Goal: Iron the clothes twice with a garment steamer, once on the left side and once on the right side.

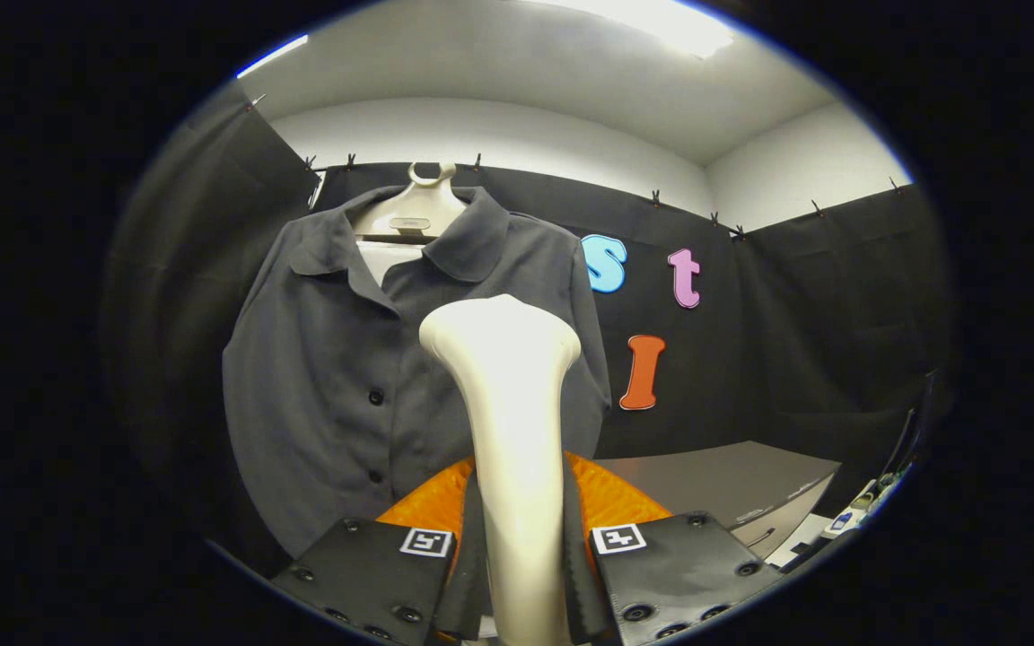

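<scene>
A cream-white garment steamer (510,404) stands upright between my fingers, its handle clamped by both and its wide head rising ahead of them. My gripper (521,547) is shut on that handle. Just beyond the steamer's head hangs a dark grey buttoned shirt (337,377) on a pale hanger (416,211) against the black cloth wall. The steamer's head sits in front of the shirt's right half, near the button line; whether it touches the cloth I cannot tell. The steamer hides part of the shirt's right side.
A grey tabletop (723,480) lies to the right behind the fingers, with small items (849,511) at its far right edge. Black cloth walls close in the left, the back and the right.
</scene>
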`<state>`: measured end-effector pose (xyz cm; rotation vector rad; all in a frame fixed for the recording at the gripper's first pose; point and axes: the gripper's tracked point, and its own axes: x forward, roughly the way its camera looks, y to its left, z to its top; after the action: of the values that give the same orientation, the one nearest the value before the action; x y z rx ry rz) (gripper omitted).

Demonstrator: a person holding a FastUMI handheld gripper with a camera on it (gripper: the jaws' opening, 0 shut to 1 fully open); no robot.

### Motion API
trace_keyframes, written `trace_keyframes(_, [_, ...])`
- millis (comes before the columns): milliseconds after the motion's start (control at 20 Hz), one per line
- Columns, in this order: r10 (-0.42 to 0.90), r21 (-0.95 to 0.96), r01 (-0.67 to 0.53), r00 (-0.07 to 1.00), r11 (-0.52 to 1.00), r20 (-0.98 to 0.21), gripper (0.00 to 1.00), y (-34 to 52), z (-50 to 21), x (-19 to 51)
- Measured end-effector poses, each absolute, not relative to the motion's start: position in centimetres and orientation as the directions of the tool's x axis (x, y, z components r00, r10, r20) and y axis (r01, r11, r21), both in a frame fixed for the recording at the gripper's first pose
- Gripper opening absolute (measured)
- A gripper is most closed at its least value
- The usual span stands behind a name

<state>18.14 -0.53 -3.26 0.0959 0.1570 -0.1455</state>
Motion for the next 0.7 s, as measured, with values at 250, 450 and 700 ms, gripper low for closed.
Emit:
trace_keyframes(250, [-0.142, 0.081, 0.159, 0.973, 0.984, -0.181, 0.43, -0.9, -5.4, 18.0])
trace_keyframes(450, [-0.142, 0.075, 0.159, 0.97, 0.984, -0.196, 0.43, -0.6, -6.7, 16.7])
trace_keyframes(700, [-0.118, 0.044, 0.132, 0.962, 0.99, -0.246, 0.43, 0.4, -8.7, 15.0])
